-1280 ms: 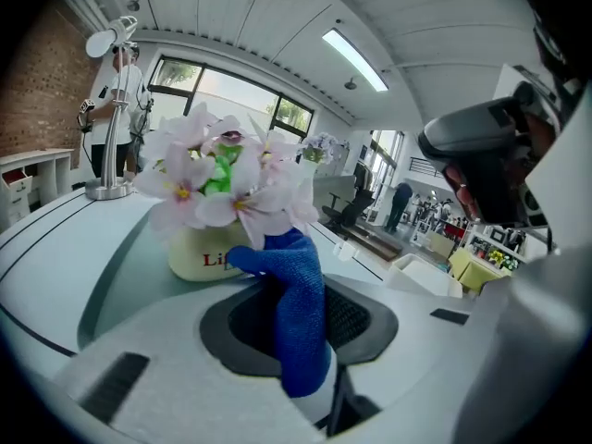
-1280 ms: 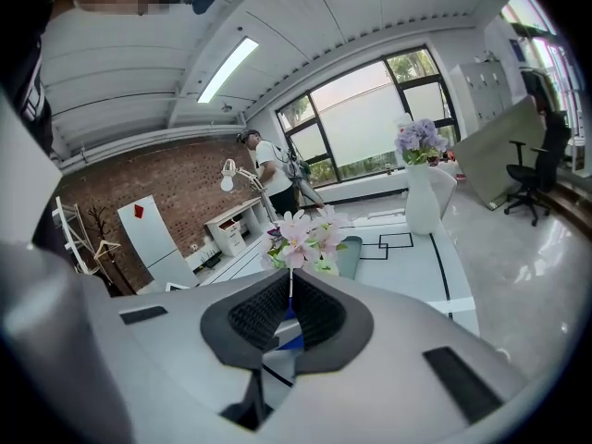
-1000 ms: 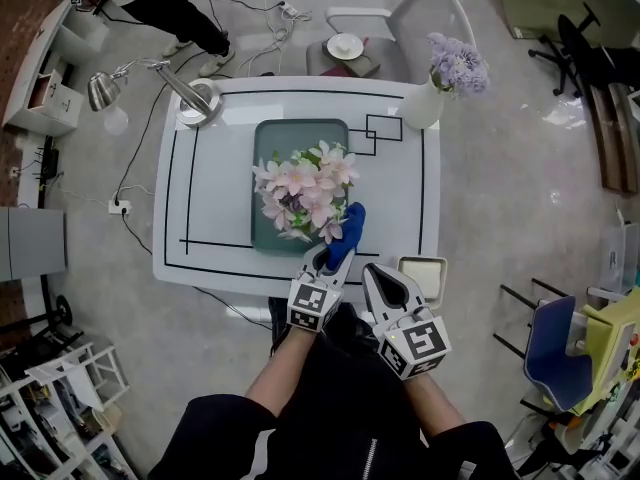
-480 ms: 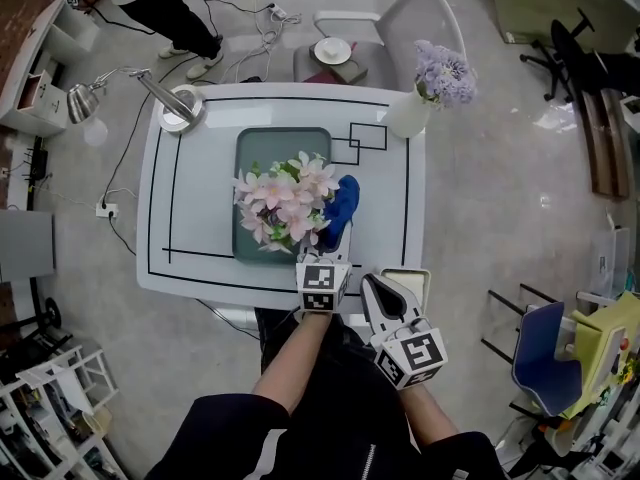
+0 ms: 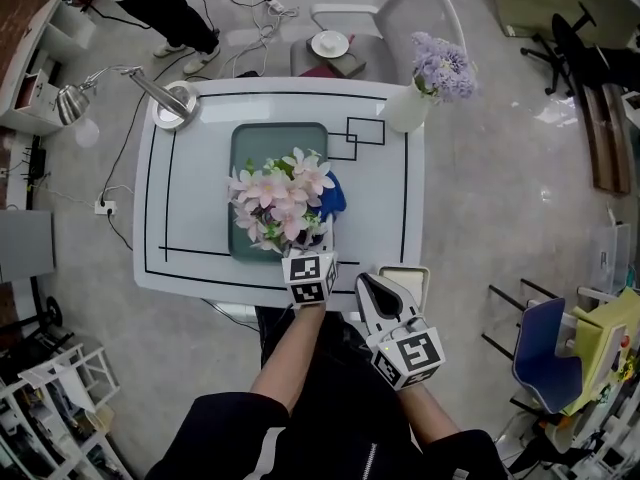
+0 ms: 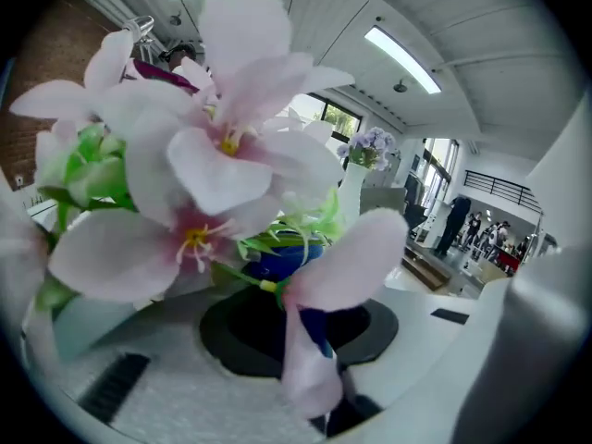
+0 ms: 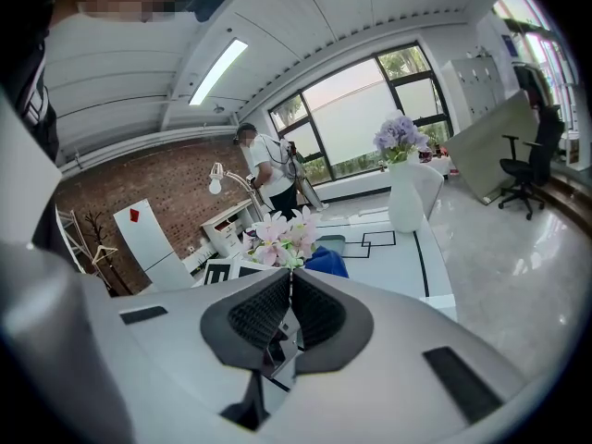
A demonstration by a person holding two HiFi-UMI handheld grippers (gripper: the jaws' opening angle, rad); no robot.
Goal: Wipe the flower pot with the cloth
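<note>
beyond the far left corner of the teal tray [image 5: 245, 143] stands a desk lamp [image 5: 165, 103], well apart from the work. the flower pot [image 5: 283, 203] sits on the tray's right half. from above it shows only as a mop of pink blooms, with the pot's wall hidden beneath them. against the tray's right edge, touching the blooms, lies the bunched blue cloth [image 5: 331, 196].

at the tray's near right corner the left gripper [image 5: 309, 256] reaches in under the petals. its own view shows a blue strip of the cloth pinched between its pads, with the rest bunched ahead among the stems. to the right of the tray, off the table's near edge, the right gripper [image 7: 289, 289] has its jaws pressed together on nothing. far right of the tray stands a white vase [image 5: 408, 108] of purple flowers.

the cloth looks soft, light and limp, so it probably folds and drags rather than pushes. a grip close to the working bunch should give more control. the pot seems top-heavy and likely to slide or tip on the smooth tray. the safe hold is low on its wall or rim, never on the frail blooms.
</note>
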